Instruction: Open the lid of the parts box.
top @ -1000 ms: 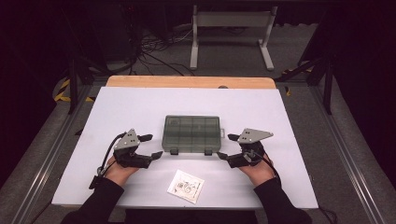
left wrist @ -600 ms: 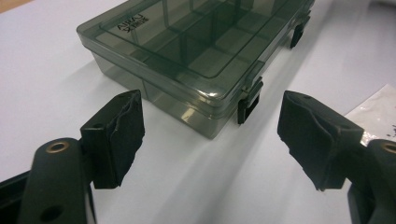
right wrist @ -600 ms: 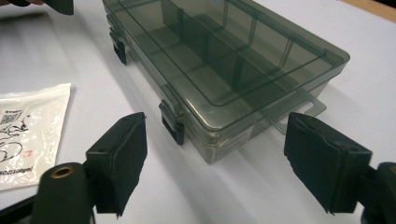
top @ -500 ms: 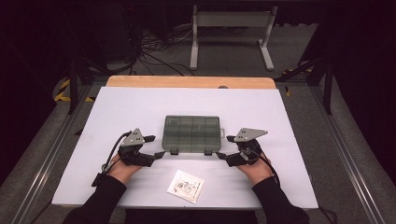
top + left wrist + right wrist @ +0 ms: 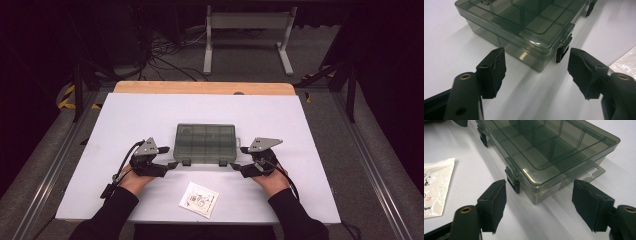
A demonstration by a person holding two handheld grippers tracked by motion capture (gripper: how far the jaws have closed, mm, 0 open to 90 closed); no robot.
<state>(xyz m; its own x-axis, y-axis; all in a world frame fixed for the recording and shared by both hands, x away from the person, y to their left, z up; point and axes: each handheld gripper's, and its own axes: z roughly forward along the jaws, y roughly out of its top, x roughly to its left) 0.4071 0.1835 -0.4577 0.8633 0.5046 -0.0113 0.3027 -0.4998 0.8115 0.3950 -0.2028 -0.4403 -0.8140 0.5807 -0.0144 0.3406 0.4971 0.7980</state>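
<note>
On the white tabletop (image 5: 125,120), lying flat between left gripper (image 5: 172,165) and right gripper (image 5: 234,166): smoky plastic box (image 5: 205,143), lid closed. Jaws just closing yet standing apart, gripping nothing, each aiming at a near corner.

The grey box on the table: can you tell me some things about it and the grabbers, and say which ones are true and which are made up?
1. The grey box has its lid shut. True.
2. The left gripper is squeezing the box. False: its jaws have just been closing a little, but they are open and short of the box's corner.
3. A small white packet lies in front of the box. True.
4. The right gripper holds the packet. False: it is open and empty, facing the box's other front corner.
5. The box stands on a bare wooden table. False: it rests on a white sheet.
</note>
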